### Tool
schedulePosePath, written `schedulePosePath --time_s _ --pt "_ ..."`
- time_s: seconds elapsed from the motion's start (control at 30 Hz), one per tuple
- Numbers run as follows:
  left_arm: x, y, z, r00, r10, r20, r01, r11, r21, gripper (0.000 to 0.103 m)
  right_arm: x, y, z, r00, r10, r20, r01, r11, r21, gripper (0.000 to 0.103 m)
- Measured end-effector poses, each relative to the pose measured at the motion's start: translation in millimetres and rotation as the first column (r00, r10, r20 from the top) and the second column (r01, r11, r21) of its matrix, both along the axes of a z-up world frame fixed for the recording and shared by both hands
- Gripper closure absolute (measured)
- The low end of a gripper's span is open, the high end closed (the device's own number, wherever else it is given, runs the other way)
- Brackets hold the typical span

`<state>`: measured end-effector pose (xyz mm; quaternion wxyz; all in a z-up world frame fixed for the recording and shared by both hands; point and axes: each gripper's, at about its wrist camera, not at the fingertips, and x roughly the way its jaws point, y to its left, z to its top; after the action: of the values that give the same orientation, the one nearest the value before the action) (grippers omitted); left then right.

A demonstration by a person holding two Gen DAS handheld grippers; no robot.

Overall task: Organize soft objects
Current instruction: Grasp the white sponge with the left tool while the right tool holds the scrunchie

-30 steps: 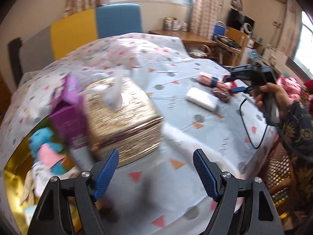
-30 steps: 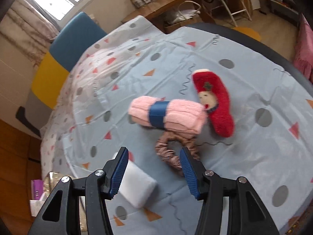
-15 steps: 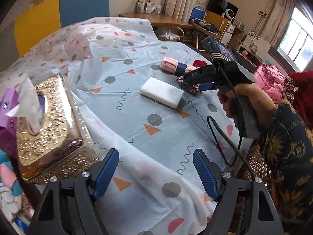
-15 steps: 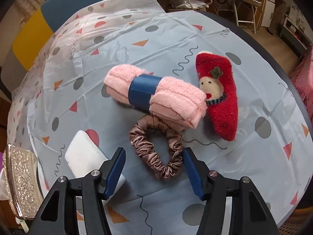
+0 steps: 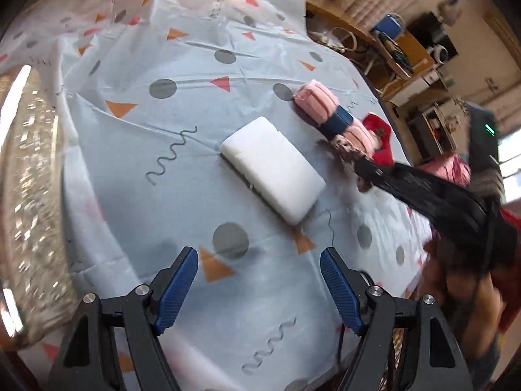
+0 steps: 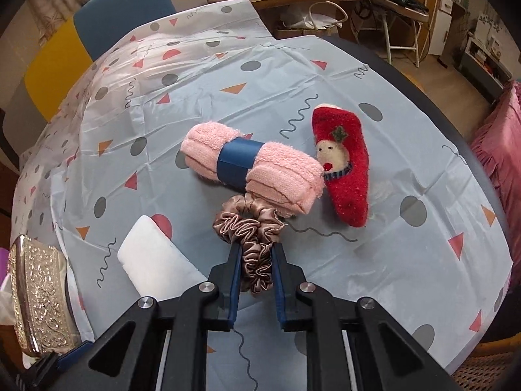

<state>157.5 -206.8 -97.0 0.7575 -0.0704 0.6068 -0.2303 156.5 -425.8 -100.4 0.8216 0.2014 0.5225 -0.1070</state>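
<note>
Right gripper (image 6: 255, 260) jaws clamped on the scrunchie (image 6: 252, 231) — ready for lifting; left gripper (image 5: 259, 286) jaws narrowing slightly, empty, nearing the white sponge (image 5: 273, 169).

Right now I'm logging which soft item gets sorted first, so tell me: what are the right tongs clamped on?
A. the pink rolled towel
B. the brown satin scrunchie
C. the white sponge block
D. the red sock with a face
B: in the right wrist view the right tongs are shut on the brown satin scrunchie, its fabric bunched between the blue pads, while the other three items lie untouched on the tablecloth.
</note>
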Motion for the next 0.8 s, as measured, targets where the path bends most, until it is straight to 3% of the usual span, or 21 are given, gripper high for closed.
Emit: schedulePosePath --time_s 0.2,0.47,0.6,0.73,0.77,0.8 --pt "40 -30 -12 0.995 0.082 -0.055 -0.081 0.996 0.034 0.026 -9 -8 23 0.989 -0.064 0.132 0.055 0.996 0.068 0.087" --pt "70 -47 -25 0.972 0.214 -0.099 -0.208 0.976 0.069 0.022 -14 -21 32 0.971 -0.137 0.198 0.115 0.986 0.117 0.087" --pt "78 -66 -26 0.977 0.201 -0.069 -0.193 0.975 0.111 0.017 -11 -18 32 0.972 -0.125 0.197 0.104 0.988 0.112 0.087" --pt "75 -84 -30 0.993 0.118 -0.015 -0.113 0.973 0.199 0.016 -11 -17 30 0.974 -0.119 0.192 0.101 0.990 0.101 0.087" --pt "73 -85 -30 0.996 0.093 0.000 -0.091 0.973 0.213 0.020 -11 -16 29 0.976 -0.113 0.186 0.096 0.990 0.099 0.087" --pt "71 -84 -29 0.998 0.061 0.027 -0.065 0.970 0.234 0.030 -10 -15 27 0.978 -0.105 0.179 0.088 0.991 0.098 0.087"
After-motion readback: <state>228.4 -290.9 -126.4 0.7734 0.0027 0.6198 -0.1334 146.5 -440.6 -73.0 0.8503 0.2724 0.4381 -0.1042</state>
